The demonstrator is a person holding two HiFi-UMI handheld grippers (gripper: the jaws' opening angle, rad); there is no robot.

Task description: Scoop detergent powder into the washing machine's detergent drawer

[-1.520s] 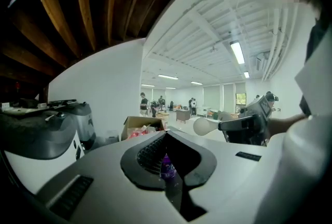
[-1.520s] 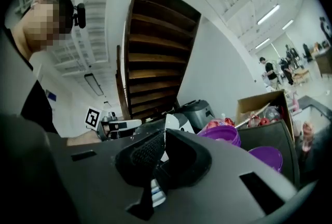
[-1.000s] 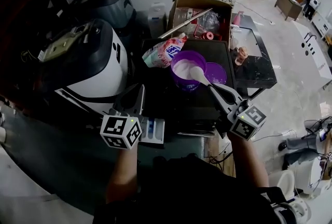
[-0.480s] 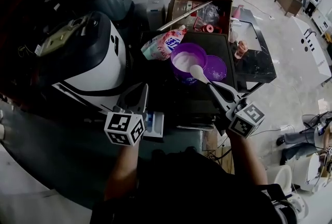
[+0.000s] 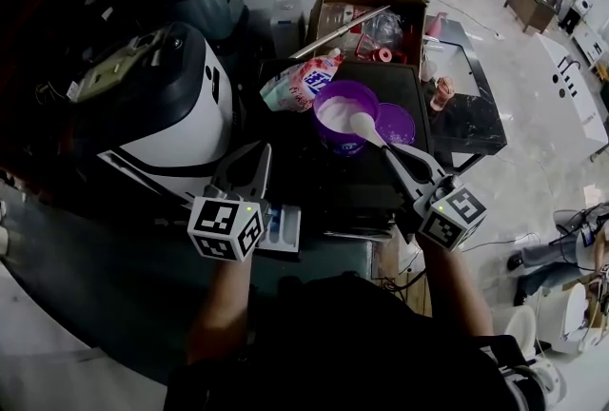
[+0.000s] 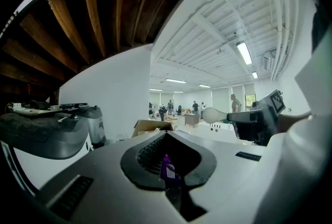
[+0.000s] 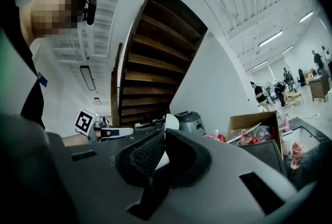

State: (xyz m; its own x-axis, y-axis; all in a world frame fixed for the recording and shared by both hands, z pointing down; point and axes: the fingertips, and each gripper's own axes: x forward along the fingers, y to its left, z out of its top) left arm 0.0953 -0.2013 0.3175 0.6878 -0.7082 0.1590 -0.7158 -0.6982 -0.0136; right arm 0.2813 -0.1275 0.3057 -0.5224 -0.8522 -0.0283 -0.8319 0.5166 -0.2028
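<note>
The scooping step looks to be in hand. The right gripper is clamping its jaws on the handle of a white spoon, whose bowl is hanging over the rim of the purple tub. White detergent powder is lying inside the tub. The tub's purple lid is lying just beside it, on the right.

The left gripper is holding its jaws together on nothing. It is hovering on the near side of the tub, right by the pulled-out detergent drawer of the washing machine.

The next move, I'd judge, calls for lifting the spoon level. It then has to travel from the tub toward the person and leftward to the drawer without spilling.

A pink-and-white detergent bag is lying against the tub's far left side. It is showing blue lettering too small to read, and the tub's label is no clearer.
</note>
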